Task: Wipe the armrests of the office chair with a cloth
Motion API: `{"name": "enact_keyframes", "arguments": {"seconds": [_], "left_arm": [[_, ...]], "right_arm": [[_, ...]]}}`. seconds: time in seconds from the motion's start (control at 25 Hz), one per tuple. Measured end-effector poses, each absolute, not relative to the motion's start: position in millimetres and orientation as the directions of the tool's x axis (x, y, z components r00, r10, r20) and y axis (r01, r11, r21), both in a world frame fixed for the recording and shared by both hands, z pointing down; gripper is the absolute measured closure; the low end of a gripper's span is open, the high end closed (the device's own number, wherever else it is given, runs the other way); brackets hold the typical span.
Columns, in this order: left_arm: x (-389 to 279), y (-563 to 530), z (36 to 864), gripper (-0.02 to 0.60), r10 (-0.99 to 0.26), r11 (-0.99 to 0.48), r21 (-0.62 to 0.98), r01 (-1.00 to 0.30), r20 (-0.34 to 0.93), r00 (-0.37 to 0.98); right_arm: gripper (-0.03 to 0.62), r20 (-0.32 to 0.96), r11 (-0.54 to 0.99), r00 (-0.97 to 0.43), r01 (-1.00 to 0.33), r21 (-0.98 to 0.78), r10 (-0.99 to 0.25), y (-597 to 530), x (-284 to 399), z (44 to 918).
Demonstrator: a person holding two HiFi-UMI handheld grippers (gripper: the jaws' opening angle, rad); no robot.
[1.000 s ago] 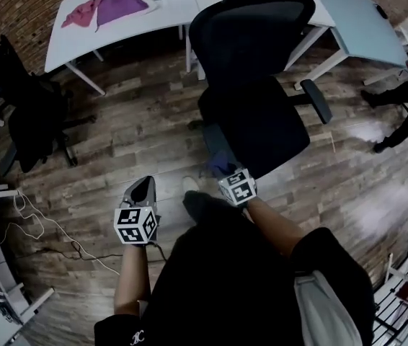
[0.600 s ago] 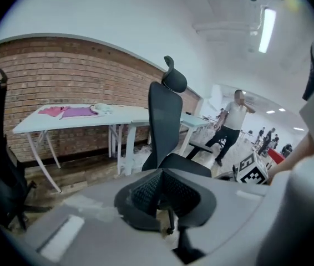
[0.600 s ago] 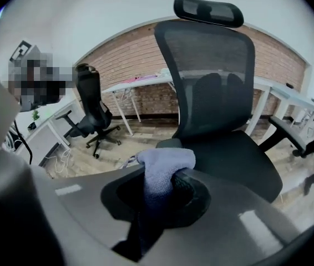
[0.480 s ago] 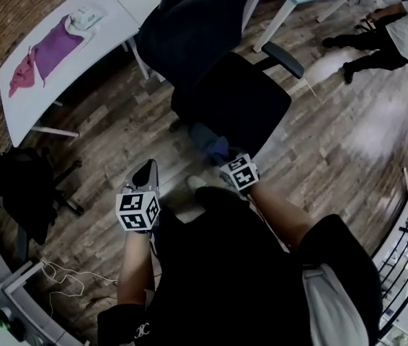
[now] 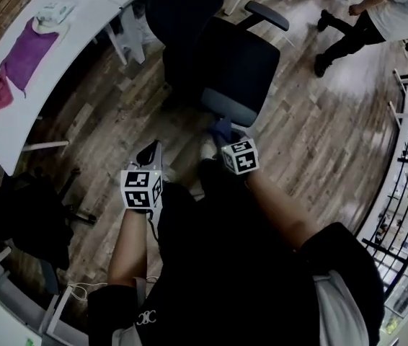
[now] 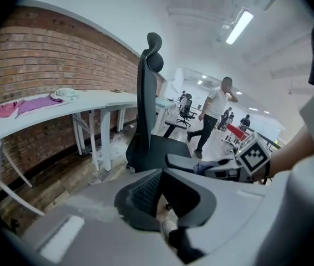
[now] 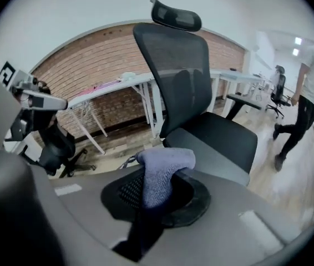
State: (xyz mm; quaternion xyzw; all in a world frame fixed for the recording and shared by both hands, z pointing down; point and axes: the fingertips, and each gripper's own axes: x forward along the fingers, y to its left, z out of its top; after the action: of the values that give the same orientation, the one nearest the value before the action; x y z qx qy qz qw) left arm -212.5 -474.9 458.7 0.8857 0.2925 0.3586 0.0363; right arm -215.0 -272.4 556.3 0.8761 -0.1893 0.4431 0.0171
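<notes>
Wood-plank floor (image 5: 312, 143) carries the office chair (image 5: 236, 63) at 12 o'clock; right gripper (image 7: 158, 198) pinches a blue cloth (image 7: 165, 168), left gripper (image 6: 165, 198) spread, empty.

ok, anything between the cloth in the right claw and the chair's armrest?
Nothing visible blocks it. The right claw is shut on the cloth, just short of the seat. The armrest lies across the seat, with only open air between.
</notes>
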Motion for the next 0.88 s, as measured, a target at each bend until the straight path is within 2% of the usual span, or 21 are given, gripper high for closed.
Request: {"name": "enact_keyframes", "arguments": {"seconds": [0.16,0.24,0.56,0.76,0.88], "left_arm": [[-213,-476,468,0.577,0.573,-0.798,0.276,0.535,0.619,0.537],[-215,-470,476,0.577,0.584,-0.789,0.28,0.547,0.621,0.523],[-232,-454,513,0.577,0.609,-0.767,0.297,0.569,0.618,0.498],[-242,-464,548,0.577,0.578,-0.801,0.319,0.507,0.634,0.514],[-250,-471,566,0.577,0.557,-0.82,0.323,0.473,0.64,0.529]], "right_arm": [[0.54,0.795,-0.986,0.584,-0.12,-0.115,-0.164,-254,-227,569],[0.54,0.8,-0.992,0.587,-0.053,-0.111,-0.121,-246,-235,580],[0.54,0.773,-0.994,0.627,-0.02,-0.107,-0.096,-234,-219,645],[0.545,0.673,-0.997,0.74,0.051,-0.062,-0.004,-213,-177,658],[0.545,0.614,-0.987,0.788,0.131,-0.094,0.046,-201,-162,659]]}}
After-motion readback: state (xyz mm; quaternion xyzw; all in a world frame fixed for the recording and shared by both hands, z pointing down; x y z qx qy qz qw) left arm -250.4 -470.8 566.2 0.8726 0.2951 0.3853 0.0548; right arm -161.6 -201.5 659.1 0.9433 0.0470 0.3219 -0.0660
